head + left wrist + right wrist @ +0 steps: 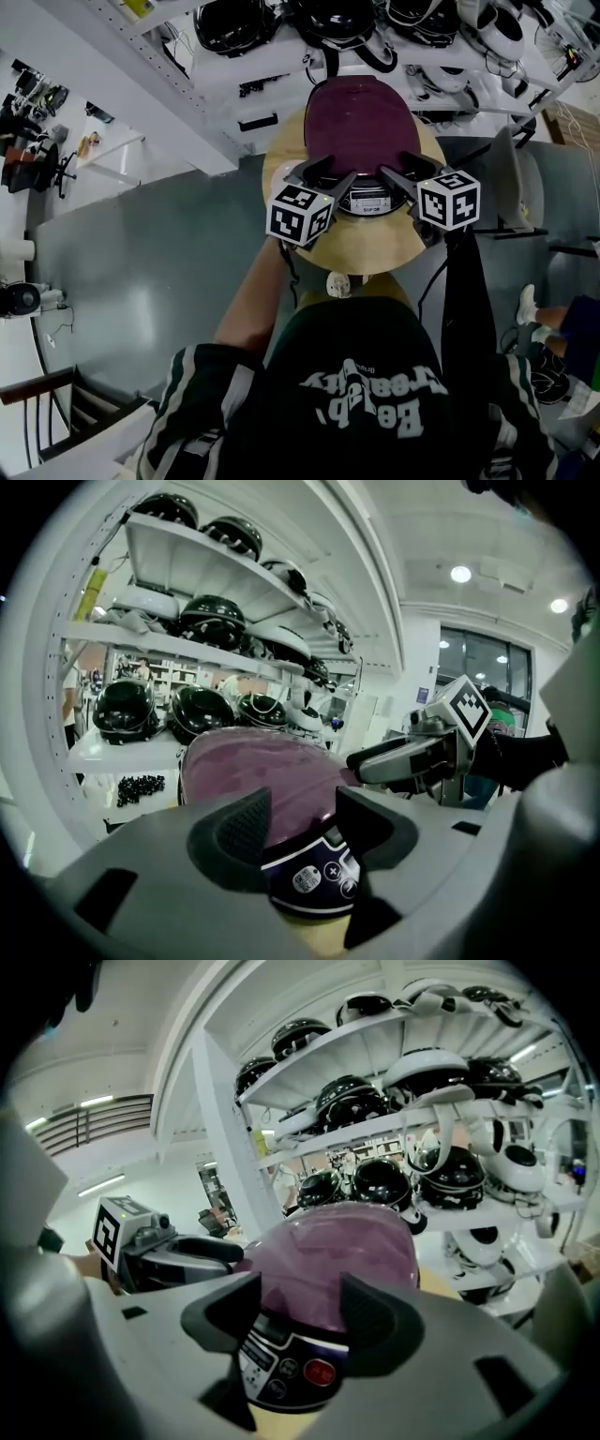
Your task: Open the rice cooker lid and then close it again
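Note:
The rice cooker's purple lid (359,131) is down; it stands on a round wooden table (375,251). Its control panel (366,200) faces me. My left gripper (323,175) hovers at the lid's front left, jaws apart with nothing between them. My right gripper (401,169) hovers at the front right, also spread and empty. In the left gripper view the lid (258,766) and panel (319,874) show between the left gripper (305,819) pads, with the right gripper (394,761) alongside. The right gripper view shows the lid (333,1260) and panel (291,1368) beyond the right gripper (300,1302).
White shelving (272,70) loaded with black helmets (328,19) stands right behind the table. A grey chair (511,187) sits to the right. Grey floor (141,272) spreads to the left. A small white object (337,281) lies at the table's near edge.

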Action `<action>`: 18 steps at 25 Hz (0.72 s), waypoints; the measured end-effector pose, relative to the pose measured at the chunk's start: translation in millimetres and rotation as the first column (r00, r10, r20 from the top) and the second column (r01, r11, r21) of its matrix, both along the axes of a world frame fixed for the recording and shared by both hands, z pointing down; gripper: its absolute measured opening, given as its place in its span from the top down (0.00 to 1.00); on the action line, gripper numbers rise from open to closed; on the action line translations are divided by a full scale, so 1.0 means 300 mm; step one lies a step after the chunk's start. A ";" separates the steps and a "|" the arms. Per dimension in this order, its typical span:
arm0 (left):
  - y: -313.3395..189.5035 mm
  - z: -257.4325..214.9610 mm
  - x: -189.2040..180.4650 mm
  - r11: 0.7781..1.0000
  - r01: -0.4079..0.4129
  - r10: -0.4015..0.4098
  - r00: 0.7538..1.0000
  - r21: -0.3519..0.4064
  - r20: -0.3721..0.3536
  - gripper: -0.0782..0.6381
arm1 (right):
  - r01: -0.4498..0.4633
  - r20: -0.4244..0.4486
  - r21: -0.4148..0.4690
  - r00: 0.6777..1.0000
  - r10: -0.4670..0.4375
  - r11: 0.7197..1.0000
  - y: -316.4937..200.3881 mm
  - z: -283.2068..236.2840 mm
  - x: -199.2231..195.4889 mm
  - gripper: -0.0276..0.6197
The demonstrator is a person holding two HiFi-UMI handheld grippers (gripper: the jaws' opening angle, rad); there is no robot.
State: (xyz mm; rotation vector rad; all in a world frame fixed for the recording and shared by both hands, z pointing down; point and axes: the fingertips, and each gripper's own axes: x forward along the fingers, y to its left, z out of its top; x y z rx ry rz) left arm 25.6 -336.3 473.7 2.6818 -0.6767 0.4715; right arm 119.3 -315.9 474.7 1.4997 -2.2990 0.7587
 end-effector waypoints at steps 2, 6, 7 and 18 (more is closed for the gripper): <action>0.003 0.020 0.001 1.000 -0.007 0.007 1.000 -0.006 0.016 0.59 | -0.005 -0.007 -0.019 1.000 0.004 1.000 0.001 0.020 0.002 0.56; -0.005 0.044 -0.005 1.000 0.002 -0.001 1.000 -0.019 0.028 0.62 | 0.007 -0.051 -0.044 0.999 -0.009 0.999 0.001 0.047 -0.002 0.56; -0.010 0.045 -0.007 1.000 0.008 -0.007 1.000 -0.022 0.027 0.64 | 0.009 -0.055 -0.048 0.998 -0.011 0.999 -0.001 0.048 -0.001 0.56; -0.022 0.065 -0.012 0.998 0.032 -0.030 0.999 -0.060 0.041 0.67 | -0.027 -0.054 -0.133 0.998 0.020 0.991 -0.014 0.072 0.012 0.62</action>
